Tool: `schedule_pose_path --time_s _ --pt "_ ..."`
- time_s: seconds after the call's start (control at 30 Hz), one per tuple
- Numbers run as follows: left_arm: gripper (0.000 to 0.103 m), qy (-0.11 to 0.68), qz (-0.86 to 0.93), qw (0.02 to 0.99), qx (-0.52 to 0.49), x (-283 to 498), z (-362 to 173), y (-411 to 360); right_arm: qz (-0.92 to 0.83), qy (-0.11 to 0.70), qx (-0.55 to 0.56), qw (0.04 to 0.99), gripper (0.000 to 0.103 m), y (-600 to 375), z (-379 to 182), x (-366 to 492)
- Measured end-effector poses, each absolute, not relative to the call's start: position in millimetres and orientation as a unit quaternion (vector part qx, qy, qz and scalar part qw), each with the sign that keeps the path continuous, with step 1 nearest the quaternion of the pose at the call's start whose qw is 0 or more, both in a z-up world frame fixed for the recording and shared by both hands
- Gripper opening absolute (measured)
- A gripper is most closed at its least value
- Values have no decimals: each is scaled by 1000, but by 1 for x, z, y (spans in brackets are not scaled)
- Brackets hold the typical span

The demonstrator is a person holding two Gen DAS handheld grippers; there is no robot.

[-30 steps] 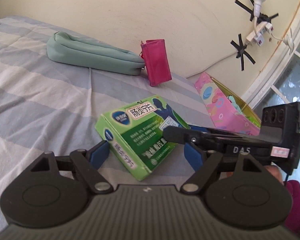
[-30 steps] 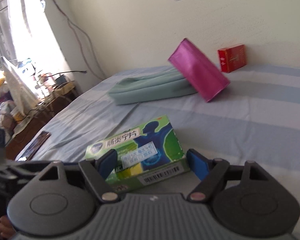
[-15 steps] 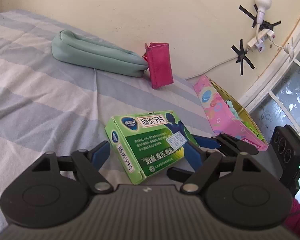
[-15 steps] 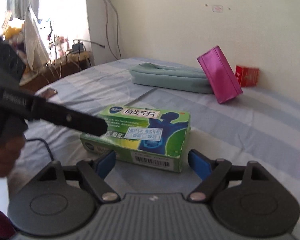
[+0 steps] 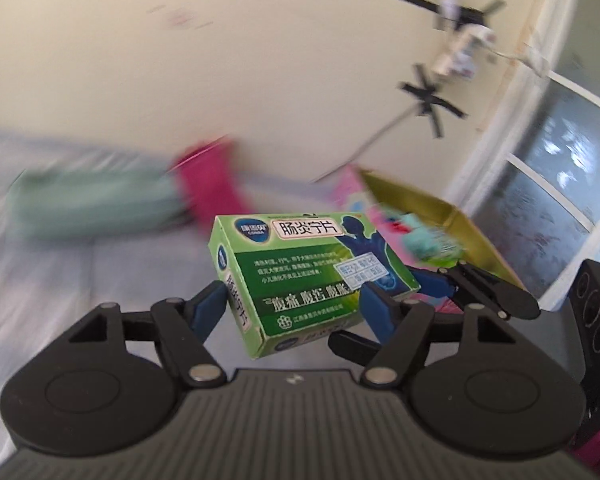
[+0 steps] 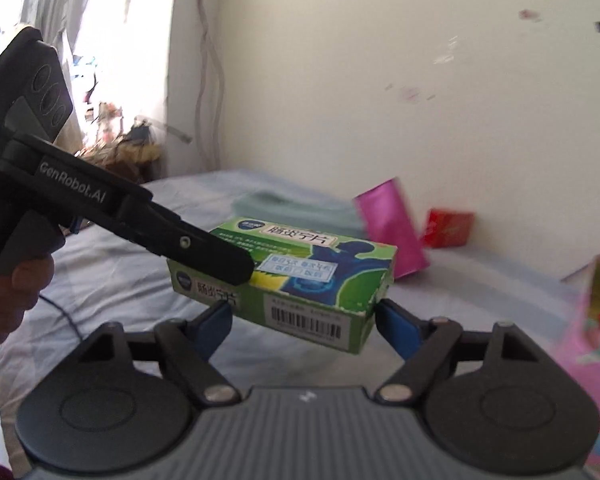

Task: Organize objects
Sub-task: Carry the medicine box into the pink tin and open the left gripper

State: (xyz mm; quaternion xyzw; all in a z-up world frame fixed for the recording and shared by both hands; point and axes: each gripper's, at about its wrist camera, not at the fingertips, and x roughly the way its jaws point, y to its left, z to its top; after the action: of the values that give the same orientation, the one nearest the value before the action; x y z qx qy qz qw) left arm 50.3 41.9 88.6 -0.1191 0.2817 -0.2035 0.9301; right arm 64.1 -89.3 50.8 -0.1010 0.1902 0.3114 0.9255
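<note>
We hold the green box (image 5: 308, 276) off the bed (image 6: 284, 356), both grippers clenched on it, left (image 5: 292, 308) and right (image 6: 302, 318), its long axis pointing toward the pink bin (image 5: 424, 220) ahead-right.

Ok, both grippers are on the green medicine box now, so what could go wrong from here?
1. The left gripper and right gripper both clamp the green medicine box in mid-air; if they drift apart, the cardboard may twist or slip free.
2. Each seems to pinch only the box's near edges, so the hold looks shallow.
3. The pink box already holds items, so the medicine box might catch on its rim or settle crookedly.
</note>
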Motion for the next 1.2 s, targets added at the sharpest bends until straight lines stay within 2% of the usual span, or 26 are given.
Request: schedule_pose_path --time_s 0.3,0.63,0.73,0.83,1.07,1.2 --pt "75 263 -319 909 -54 108 113 -102 160 141 -74 974 82 -208 82 64" --pt "76 294 -350 889 6 159 79 -216 49 184 -24 981 83 -316 57 89" --pt "77 286 -320 903 31 165 72 -226 0 191 -20 981 83 -331 43 107" --pt "80 291 -317 903 14 167 73 -217 -13 190 11 982 83 -347 34 114" --pt "80 291 -295 910 -9 150 71 -191 -4 148 60 987 83 -362 31 88" --pt "80 285 -279 917 -2 130 71 -179 2 123 75 990 87 -356 39 67"
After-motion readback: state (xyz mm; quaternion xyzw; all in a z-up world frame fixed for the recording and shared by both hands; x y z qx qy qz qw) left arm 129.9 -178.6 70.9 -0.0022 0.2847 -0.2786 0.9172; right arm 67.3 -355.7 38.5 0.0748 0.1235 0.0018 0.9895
